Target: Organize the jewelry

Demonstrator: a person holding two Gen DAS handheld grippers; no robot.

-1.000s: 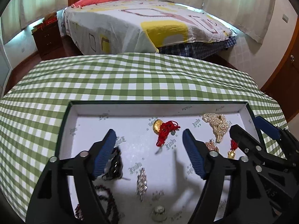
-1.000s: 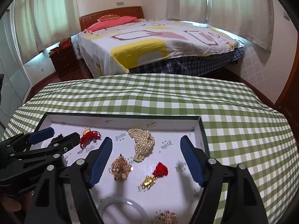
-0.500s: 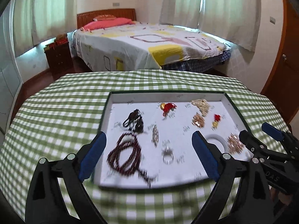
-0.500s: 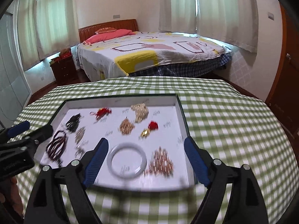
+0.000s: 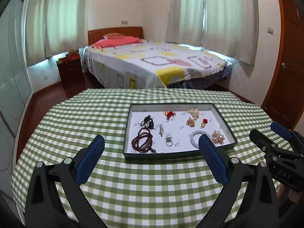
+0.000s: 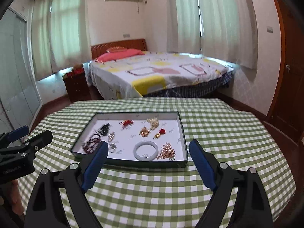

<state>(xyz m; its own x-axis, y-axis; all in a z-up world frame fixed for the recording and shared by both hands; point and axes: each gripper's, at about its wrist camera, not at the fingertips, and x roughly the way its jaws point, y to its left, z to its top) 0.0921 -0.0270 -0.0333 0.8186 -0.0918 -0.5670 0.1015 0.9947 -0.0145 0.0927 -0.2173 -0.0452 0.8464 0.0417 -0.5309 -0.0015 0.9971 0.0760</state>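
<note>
All jewelry pieces lie spaced apart inside the tray (image 5: 224,120), sorting apparently complete; left gripper (image 5: 152,153) and right gripper (image 6: 148,158) both spread wide, empty, clear of it

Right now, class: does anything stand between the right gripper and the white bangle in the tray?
Nothing visible does. The right gripper is open and empty; between it and the white bangle lies only the tray's low near wall.
</note>
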